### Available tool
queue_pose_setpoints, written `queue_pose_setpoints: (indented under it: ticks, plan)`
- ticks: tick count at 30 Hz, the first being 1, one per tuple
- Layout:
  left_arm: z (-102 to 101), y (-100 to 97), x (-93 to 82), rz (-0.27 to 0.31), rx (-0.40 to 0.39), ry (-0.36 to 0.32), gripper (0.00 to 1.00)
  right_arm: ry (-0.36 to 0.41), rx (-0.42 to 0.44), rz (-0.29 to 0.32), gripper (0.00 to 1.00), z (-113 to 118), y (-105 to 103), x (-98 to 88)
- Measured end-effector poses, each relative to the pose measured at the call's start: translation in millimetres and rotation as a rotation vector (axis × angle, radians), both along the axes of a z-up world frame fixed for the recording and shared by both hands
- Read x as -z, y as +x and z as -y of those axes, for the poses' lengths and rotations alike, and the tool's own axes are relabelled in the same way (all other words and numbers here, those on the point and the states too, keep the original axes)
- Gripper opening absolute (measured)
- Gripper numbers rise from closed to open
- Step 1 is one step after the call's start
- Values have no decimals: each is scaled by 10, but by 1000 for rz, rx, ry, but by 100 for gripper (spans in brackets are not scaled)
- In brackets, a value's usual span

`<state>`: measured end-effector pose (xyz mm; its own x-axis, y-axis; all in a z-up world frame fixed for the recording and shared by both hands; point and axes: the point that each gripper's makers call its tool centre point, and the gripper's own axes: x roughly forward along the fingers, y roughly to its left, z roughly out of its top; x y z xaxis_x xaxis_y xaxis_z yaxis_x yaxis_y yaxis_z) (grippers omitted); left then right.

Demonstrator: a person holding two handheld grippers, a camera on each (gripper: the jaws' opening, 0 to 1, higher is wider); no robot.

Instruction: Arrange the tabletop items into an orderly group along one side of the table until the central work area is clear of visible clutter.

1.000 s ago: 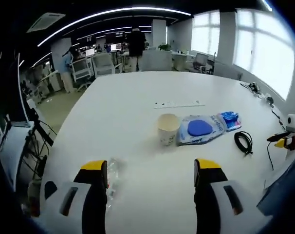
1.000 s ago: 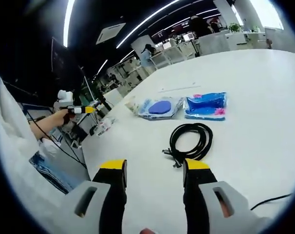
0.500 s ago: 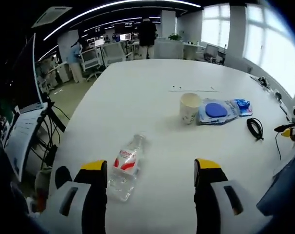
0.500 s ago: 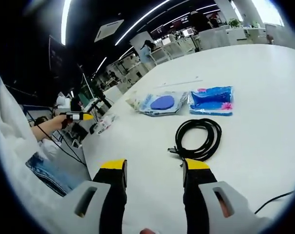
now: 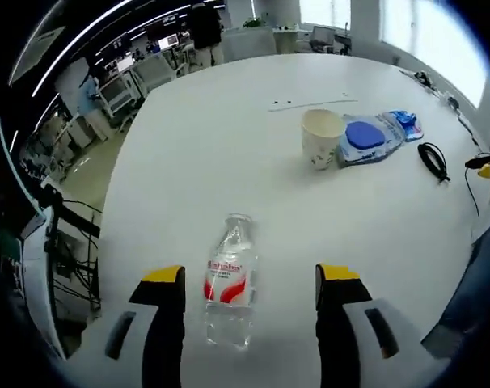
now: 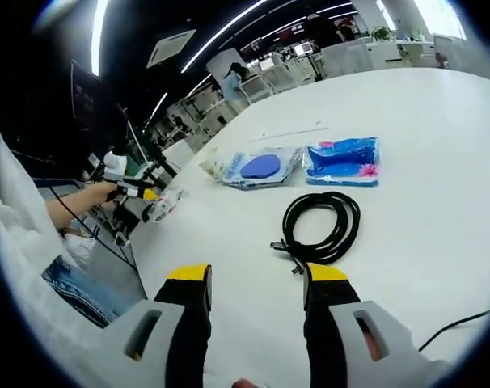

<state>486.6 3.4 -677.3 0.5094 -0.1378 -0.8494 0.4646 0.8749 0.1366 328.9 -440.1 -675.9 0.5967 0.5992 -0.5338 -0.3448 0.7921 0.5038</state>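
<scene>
The broad white desk (image 5: 229, 137) is smooth and glossy, so anything round will slide or roll on it. Ahead of my left tongs (image 5: 249, 279), which are released with nothing between them, the clear plastic water bottle (image 5: 229, 287) lies on its side, cap pointing away, red label up. If I close on its curved, slick wall off-centre, it could squirt out and roll toward the desk edge.

Further out, the cream paper cup (image 5: 320, 137) stands upright, touching a soft blue-and-clear packet (image 5: 366, 137). My right tongs (image 6: 255, 283) are also released, just short of the coiled black cable (image 6: 319, 226); the springy loops may unwind when pinched. Beyond it lies a crinkly blue pouch (image 6: 342, 160), perhaps wipes.
</scene>
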Motion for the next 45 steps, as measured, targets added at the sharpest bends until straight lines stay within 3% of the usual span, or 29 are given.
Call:
queue_pose_setpoints:
  ticks: [5,13,18,27,37,45]
  plan:
    - [43,134,45,-39,-4,-32,63,0,6,-9,44,-8,2,7]
    - [58,265,192,-135,49,8,62,-8,-6,-29,44,-26,-2,49]
    - [84,321,401,-213,79,33,62,-8,-3,-35,44,-24,9,57]
    - [53,346,599,-271,93,68,57,-11,17,-53,44,15,6,109]
    - [-76,321,689,-294,91,97,44,-5,-2,-67,44,-61,8,161]
    - [56,475,740,-264,92,88,36,-6,-15,-73,44,-75,8,169]
